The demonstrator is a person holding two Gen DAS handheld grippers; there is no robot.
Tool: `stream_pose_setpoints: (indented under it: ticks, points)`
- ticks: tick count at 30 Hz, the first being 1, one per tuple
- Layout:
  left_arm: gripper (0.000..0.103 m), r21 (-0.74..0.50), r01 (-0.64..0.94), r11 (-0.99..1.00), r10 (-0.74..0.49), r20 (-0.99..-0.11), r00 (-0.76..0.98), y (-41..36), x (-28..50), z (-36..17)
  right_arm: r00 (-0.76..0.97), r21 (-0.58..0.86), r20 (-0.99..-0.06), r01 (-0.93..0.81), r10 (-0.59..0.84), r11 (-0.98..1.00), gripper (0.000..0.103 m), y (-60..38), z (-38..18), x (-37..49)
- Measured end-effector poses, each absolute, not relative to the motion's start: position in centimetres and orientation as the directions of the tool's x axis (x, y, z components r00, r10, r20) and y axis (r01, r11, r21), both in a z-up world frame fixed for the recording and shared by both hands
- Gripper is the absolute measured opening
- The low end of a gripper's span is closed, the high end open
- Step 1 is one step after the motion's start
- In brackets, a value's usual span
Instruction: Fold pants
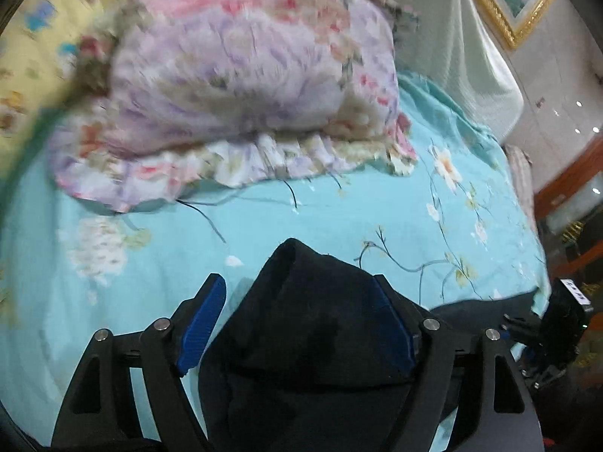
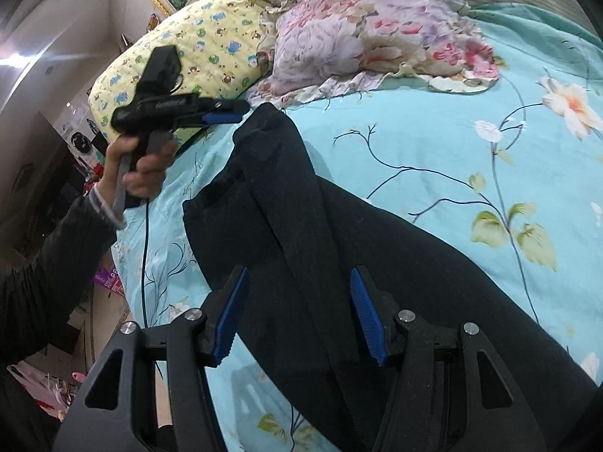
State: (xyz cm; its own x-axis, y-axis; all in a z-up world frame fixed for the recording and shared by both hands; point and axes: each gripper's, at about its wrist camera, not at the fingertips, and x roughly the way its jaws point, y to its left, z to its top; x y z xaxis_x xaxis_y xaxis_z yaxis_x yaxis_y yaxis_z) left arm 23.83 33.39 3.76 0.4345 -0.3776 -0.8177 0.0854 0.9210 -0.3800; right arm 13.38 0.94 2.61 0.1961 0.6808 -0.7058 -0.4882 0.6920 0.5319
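Observation:
Black pants (image 2: 301, 207) lie lengthwise on a turquoise flowered bedsheet (image 2: 433, 143), folded along their length. In the left wrist view one end of the pants (image 1: 312, 320) rises between the fingers of my left gripper (image 1: 297, 282). Its jaws stand wide open; the left blue pad (image 1: 205, 324) is clear of the cloth and the cloth lies against the right one. From the right wrist view, a hand (image 2: 143, 165) holds that left gripper (image 2: 235, 106) at the pants' far end. My right gripper (image 2: 297, 275) hovers over the pants' middle, jaws apart, pads not pressing.
A ruffled floral pillow (image 1: 245, 75) and a yellow cartoon-print pillow (image 2: 199, 56) lie at the head of the bed. A black cable (image 2: 145, 256) hangs along the bed's left edge, with floor clutter below. A gold-framed picture (image 1: 505, 3) hangs on the wall.

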Motion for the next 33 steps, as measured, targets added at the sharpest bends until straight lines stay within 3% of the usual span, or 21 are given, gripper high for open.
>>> stream_pose_setpoints:
  ticks: [7, 9, 10, 12, 13, 14, 24, 33]
  points:
    - [0.075, -0.397, 0.103, 0.912, -0.407, -0.848, 0.34, 33.7, 26.3, 0.4, 0.154, 0.549, -0.711, -0.488, 0.686, 0.678, 0.057, 2.7, 1.7, 14.6]
    - [0.065, -0.398, 0.136, 0.907, -0.42, -0.835, 0.355, 33.3, 25.9, 0.8, 0.151, 0.547, -0.712, -0.494, 0.686, 0.676, 0.054, 3.2, 1.5, 14.7]
    - [0.053, -0.4, 0.148, 0.905, -0.426, -0.831, 0.359, 33.1, 25.6, 1.1, 0.15, 0.543, -0.713, -0.499, 0.685, 0.675, 0.047, 3.4, 1.4, 14.7]
    - [0.041, -0.372, 0.168, 0.913, -0.408, -0.827, 0.386, 32.6, 25.0, 1.7, 0.142, 0.528, -0.726, -0.511, 0.673, 0.678, 0.021, 4.0, 1.2, 14.7]
    - [0.024, -0.359, 0.175, 0.917, -0.399, -0.824, 0.402, 32.4, 24.6, 2.1, 0.144, 0.515, -0.736, -0.516, 0.662, 0.684, 0.014, 4.2, 1.0, 14.6]
    - [0.015, -0.352, 0.175, 0.92, -0.393, -0.823, 0.41, 32.2, 24.3, 2.5, 0.148, 0.505, -0.741, -0.519, 0.655, 0.689, 0.008, 4.4, 0.9, 14.6]
    - [0.01, -0.333, 0.192, 0.923, -0.383, -0.747, 0.544, 32.8, 18.0, 6.1, 0.214, 0.469, -0.714, -0.561, 0.667, 0.682, 0.006, 4.5, 2.7, 12.2]
    - [0.009, -0.405, 0.126, 0.906, -0.386, -0.665, 0.64, 34.7, 11.4, 5.5, 0.216, 0.381, -0.741, -0.644, 0.636, 0.663, 0.006, 6.2, 2.2, 8.6]
